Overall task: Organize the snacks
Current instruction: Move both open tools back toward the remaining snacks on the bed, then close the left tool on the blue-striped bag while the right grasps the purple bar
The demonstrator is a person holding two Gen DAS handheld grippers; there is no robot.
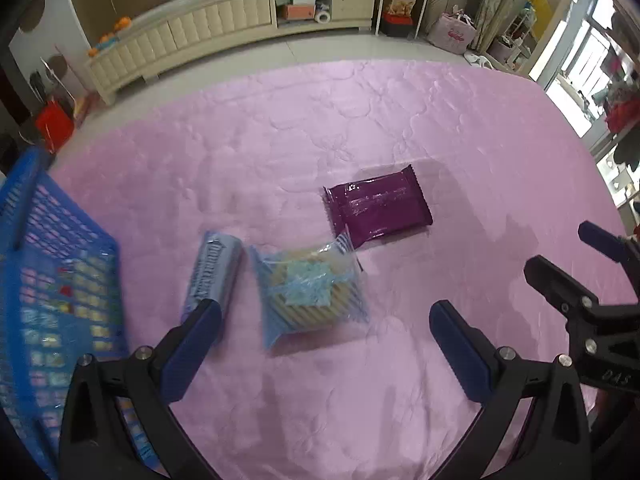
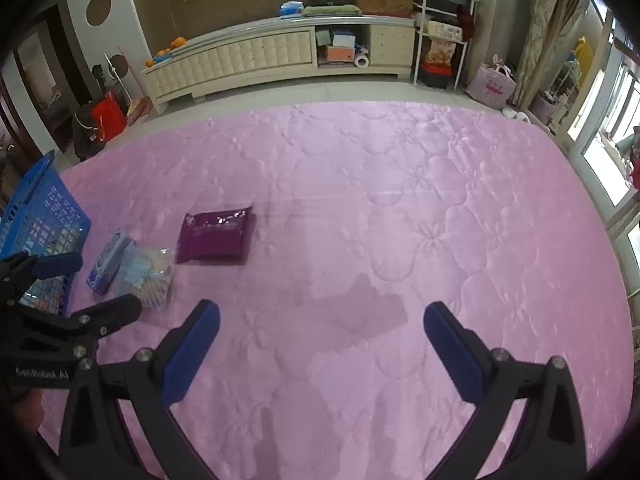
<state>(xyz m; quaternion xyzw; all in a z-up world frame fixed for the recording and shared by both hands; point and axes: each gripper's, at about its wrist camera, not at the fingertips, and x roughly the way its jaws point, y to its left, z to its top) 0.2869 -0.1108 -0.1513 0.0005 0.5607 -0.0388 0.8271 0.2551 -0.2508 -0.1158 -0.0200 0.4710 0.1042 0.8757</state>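
Note:
Three snacks lie on the pink quilt. A clear packet of striped biscuits with a blue label (image 1: pixel 310 300) (image 2: pixel 150 276) sits just ahead of my left gripper (image 1: pixel 325 320), which is open and holds nothing. A blue wrapped roll (image 1: pixel 214 276) (image 2: pixel 109 266) lies by the left fingertip. A purple packet (image 1: pixel 378 210) (image 2: pixel 218 236) lies farther off to the right. A blue mesh basket (image 1: pixel 52 304) (image 2: pixel 40 216) with several packets inside stands at the left. My right gripper (image 2: pixel 322 318) is open over bare quilt, well right of the snacks; it also shows at the left view's right edge (image 1: pixel 556 260).
The pink quilted surface (image 2: pixel 400 220) stretches far to the right and ahead. Beyond its far edge are a tiled floor, a cream low cabinet (image 2: pixel 276 56), a white rack (image 2: pixel 440 32) and bags. Windows line the right side.

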